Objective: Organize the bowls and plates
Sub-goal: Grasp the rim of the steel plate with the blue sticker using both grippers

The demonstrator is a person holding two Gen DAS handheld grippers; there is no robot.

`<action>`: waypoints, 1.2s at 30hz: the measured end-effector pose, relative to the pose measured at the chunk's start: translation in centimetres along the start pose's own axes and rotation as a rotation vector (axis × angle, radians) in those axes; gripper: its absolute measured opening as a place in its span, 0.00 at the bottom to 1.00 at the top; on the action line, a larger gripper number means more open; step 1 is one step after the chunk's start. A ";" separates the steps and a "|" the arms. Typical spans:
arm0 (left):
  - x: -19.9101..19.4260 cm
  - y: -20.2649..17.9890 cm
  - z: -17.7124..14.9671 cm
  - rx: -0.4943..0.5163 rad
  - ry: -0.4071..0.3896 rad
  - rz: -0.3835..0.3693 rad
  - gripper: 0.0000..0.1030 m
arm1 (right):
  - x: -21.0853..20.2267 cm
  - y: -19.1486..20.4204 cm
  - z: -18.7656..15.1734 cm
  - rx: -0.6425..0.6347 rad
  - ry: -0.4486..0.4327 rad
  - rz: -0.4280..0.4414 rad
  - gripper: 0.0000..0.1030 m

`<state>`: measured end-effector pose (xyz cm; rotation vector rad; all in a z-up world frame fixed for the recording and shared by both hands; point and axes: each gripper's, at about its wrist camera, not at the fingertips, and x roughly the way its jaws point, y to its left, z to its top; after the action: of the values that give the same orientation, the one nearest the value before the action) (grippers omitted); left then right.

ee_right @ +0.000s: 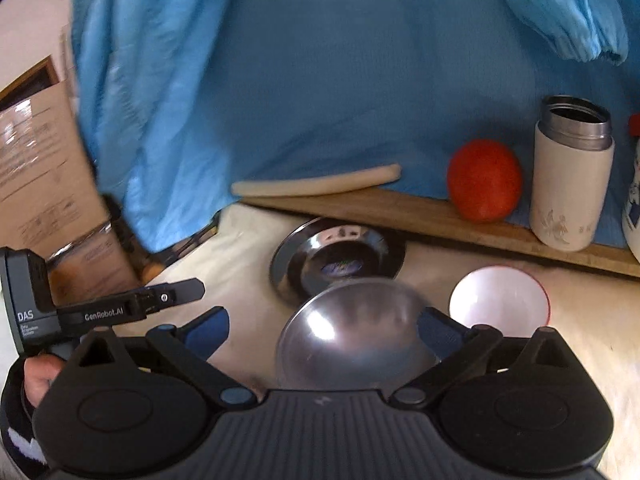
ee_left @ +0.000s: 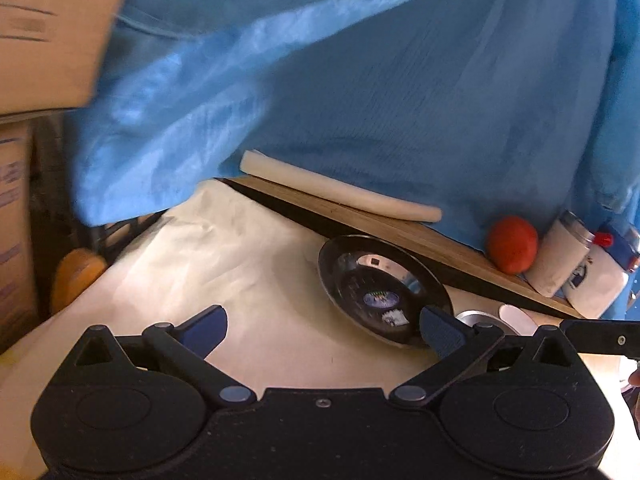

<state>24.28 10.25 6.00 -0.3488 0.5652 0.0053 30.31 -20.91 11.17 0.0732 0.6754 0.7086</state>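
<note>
Steel plate (ee_right: 304, 256): you see polished metal, mirror-glossy, with a sticker in its well.
Steel bowl (ee_right: 352, 328): smooth metal before your right hand-held gripper, shiny with soft highlights.
White bowl (ee_right: 500, 300): glossy inside, red-edged; you cannot tell ceramic from plastic.
Surface (ee_left: 240, 248): covered for you in cream cloth, matt, lightly creased.
Wooden board (ee_right: 400, 208): bare wood, matt, visible grain.
Flask (ee_right: 568, 192): matt cream body, brushed metal neck.
Backdrop (ee_left: 400, 100): thin blue fabric, wrinkled, slight sheen.
Your hand-held grippers: left hand-held gripper (ee_left: 324, 326) and right hand-held gripper (ee_right: 320, 332), matt black plastic, blue textured pads (ee_left: 440, 332).
Cardboard box (ee_right: 36, 168): matt brown card, printed.
</note>
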 end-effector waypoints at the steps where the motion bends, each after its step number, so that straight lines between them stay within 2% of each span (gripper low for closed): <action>1: 0.8 0.1 0.3 -0.002 0.007 0.003 0.99 | 0.5 -0.4 0.3 0.010 -0.004 -0.006 1.00; 6: 3.9 0.5 1.1 -0.027 0.034 -0.015 0.99 | 3.0 -2.1 1.8 0.073 -0.021 -0.017 1.00; 12: 6.3 1.1 1.1 -0.074 0.047 -0.039 0.99 | 6.5 -3.2 3.0 0.097 0.016 -0.009 1.00; 24: 8.2 1.3 1.0 -0.107 0.063 -0.092 0.99 | 10.4 -4.6 3.1 0.142 0.085 -0.004 1.00; 29: 8.5 1.8 1.0 -0.150 0.068 -0.126 0.99 | 11.2 -5.3 2.9 0.184 0.101 0.005 1.00; 36: 8.5 1.0 0.8 -0.107 0.054 -0.136 0.96 | 11.9 -5.9 2.6 0.213 0.104 0.032 0.99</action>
<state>31.79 10.65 1.86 -0.4918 0.5946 -0.1053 41.91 -17.57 5.00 0.2448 0.8495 0.6724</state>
